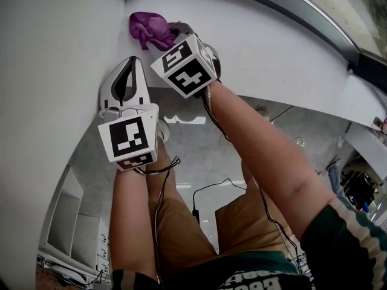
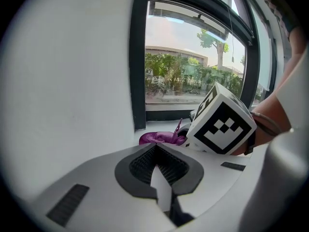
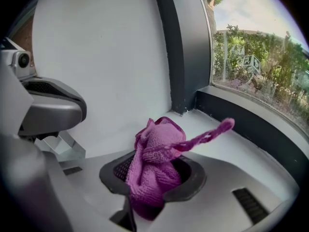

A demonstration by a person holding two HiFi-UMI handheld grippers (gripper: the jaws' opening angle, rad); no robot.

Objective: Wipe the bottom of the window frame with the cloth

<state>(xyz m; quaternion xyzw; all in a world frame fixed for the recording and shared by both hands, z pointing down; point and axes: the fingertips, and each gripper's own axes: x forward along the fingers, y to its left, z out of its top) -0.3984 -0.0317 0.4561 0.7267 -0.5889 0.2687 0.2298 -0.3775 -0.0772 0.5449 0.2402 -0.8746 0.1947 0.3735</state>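
The cloth (image 3: 157,168) is purple. The left gripper (image 2: 157,153) and right gripper (image 1: 178,32) are pale grey with black ribbed fingers (image 2: 137,164), each cube (image 1: 129,139) white with black square markers. The window frame (image 3: 181,47) is dark grey, the sill (image 3: 231,144) and wall (image 3: 106,57) white; the shorts (image 1: 181,234) are tan, the shirt (image 1: 344,240) dark green with pale stripes.

White wall (image 2: 72,81), dark-framed window (image 2: 193,71) (trees (image 2: 169,66) outside), grey floor (image 1: 199,156).

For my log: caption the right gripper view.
Right claw grips the cloth over the sill by the window frame.
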